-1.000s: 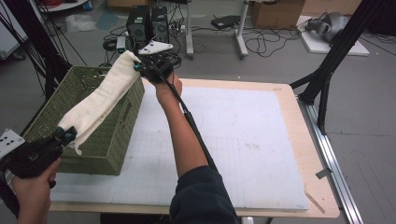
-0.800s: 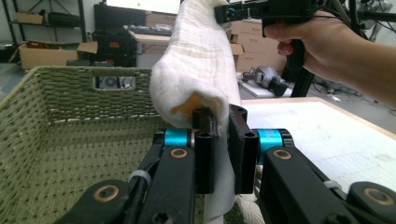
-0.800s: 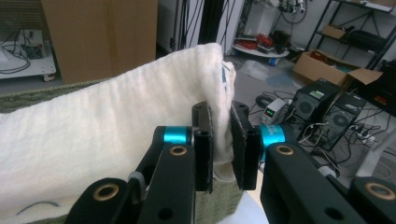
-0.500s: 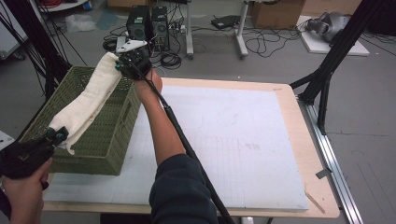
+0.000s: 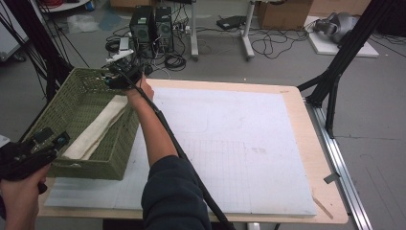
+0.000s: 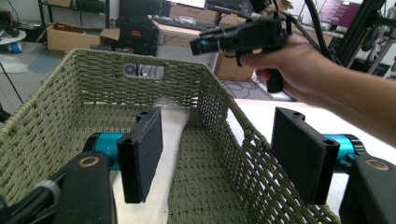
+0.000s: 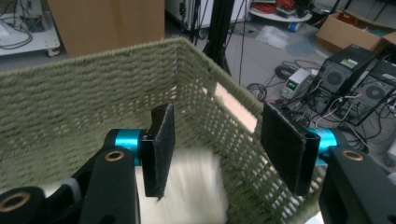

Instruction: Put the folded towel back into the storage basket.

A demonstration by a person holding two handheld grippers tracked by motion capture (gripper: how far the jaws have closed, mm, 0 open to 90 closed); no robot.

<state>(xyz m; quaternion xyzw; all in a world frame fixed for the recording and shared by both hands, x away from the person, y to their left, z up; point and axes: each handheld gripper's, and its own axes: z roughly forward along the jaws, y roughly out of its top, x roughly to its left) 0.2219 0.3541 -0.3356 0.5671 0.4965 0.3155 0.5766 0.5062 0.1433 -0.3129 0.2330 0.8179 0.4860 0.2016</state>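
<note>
Left gripper [image 6: 217, 170]: I hold it at the near end of the basket; its jaws stand wide apart and have nothing between them.
Basket [image 5: 45, 115]: green and woven, on the left part of the table, in front of my left gripper and below my right one.
Cloth [image 5: 98, 128]: cream, long, lying along the basket floor; its near end is just under and ahead of my left gripper's left pad [image 6: 142, 158].
Right gripper [image 7: 217, 149]: I hold it over the far end of the basket; the jaws are spread wide and carry nothing, and the blurred pale cloth is below them.
Table [image 5: 292, 96]: white mat on a wooden top, to the right of both grippers.
Risk, left: I judge that my right pad, which sits over the basket wall, can catch the rim if I lower the hand.
Risk, right: the cable along my right forearm can drag on the rim and shift the basket.
</note>
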